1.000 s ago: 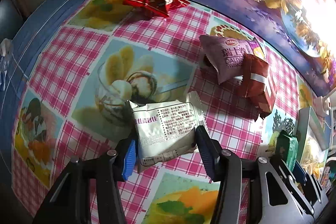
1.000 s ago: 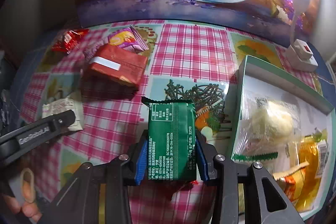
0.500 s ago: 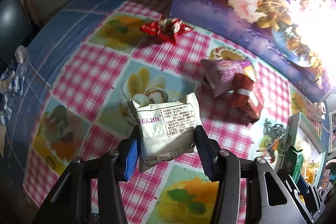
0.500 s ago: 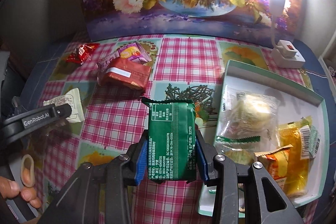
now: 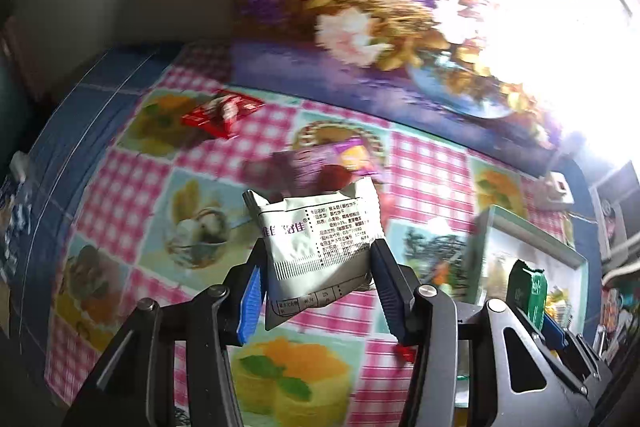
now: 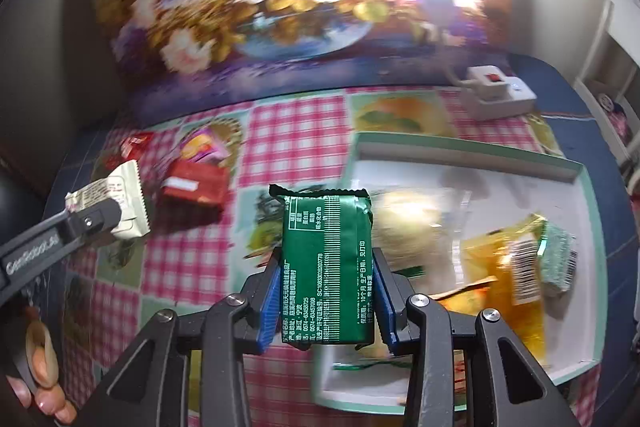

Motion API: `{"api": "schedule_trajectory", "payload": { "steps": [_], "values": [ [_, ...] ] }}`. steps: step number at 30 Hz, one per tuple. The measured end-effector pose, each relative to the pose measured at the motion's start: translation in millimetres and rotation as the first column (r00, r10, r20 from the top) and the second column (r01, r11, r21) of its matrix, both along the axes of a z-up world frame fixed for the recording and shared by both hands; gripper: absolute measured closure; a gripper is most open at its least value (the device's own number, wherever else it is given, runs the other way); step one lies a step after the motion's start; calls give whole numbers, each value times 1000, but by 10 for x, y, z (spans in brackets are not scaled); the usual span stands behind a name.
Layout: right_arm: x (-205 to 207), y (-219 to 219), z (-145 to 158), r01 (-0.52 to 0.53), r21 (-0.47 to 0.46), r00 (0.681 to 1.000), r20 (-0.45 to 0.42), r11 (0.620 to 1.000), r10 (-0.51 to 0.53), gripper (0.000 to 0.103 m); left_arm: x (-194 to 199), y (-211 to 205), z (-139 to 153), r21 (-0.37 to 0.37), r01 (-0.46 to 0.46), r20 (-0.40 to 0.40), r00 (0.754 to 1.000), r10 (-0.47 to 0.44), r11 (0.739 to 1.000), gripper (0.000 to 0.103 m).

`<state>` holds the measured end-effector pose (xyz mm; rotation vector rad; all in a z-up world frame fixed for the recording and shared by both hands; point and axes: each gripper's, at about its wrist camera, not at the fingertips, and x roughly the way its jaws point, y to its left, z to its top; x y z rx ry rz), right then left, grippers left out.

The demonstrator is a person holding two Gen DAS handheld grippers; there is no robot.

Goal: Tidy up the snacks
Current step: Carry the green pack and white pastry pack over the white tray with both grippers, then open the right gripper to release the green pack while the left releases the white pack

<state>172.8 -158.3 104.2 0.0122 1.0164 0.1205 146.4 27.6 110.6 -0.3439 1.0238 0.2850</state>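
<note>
I hold white packet [image 5: 316,247] in left jaws, green packet [image 6: 328,267] in right – both clamped, above tabletop. Tray [image 6: 576,179] crowded – my drop may overhang rim, slide off.

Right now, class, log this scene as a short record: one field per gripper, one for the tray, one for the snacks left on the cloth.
left gripper: shut on white packet, lifted
right gripper: shut on green packet, lifted
tray: holds yellow packets and a clear one
left on cloth: dark red packet, purple packet, small red wrapper
</note>
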Motion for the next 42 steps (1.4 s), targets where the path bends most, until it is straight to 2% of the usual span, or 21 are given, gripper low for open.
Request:
{"api": "schedule_trajectory", "payload": {
  "steps": [4,11,17,22,28,35,40,42],
  "values": [
    [33,-283,62,71,5,997,11,997,-71,60,67,-249,97,-15,60,32,998,-59,998,51],
    [79,-845,114,199,36,980,9,979,-200,60,221,-762,183,2,178,56,982,-178,984,51],
    [120,-1316,130,298,51,954,11,953,-299,60,367,-1324,216,50,291,64,954,-294,955,51],
    [198,-1641,115,354,50,935,23,934,-355,60,540,-1702,103,44,352,67,933,-354,935,51],
    [350,-1856,-71,387,60,922,-5,920,-387,60,714,-2018,-124,31,406,51,912,-407,914,51],
    [426,-1909,-226,385,68,923,-38,920,-383,60,817,-2269,-352,15,459,16,888,-459,888,51],
    [431,-1923,-219,385,73,923,-37,920,-383,59,801,-2262,-321,24,460,14,888,-460,888,49],
    [427,-1910,-202,382,67,924,-33,922,-380,58,788,-2228,-274,27,453,20,891,-454,891,44]
  ]
}}
